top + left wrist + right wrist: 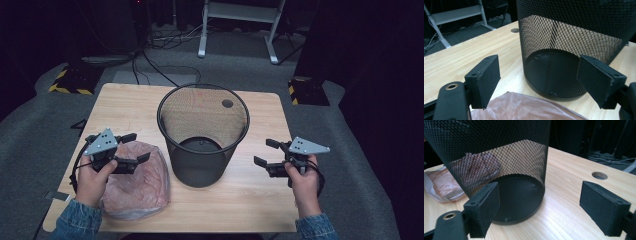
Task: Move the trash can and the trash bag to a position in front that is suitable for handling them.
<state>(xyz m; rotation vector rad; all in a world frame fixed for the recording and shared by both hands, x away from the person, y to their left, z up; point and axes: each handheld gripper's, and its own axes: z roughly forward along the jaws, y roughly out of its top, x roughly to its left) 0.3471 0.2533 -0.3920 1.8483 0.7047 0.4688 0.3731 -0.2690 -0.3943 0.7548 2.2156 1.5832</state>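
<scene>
Hovering just above the pink plastic bag, the left gripper is spreading its jaws wide with nothing between them, and in the left gripper view the bag is lying directly below and between the pads, crumpled flat on the wooden counter. Past that gripper, just beyond the bag's near edge, the black mesh bin is standing upright; the bag seems to be touching or nearly touching its base. The right gripper is waiting on the bin's other side, a little apart from it, jaws likewise spread and empty, with the mesh wall rising ahead of it. The bin is holding nothing: its solid floor is showing bare through the mesh. The bag is looking thin, light, limp and somewhat slippery, so it will probably be sagging and bunching when lifted; pinching a raised fold near its top, right under the left gripper, seems the safest hold. The bin looks stiff and light, likely sliding if nudged.
</scene>
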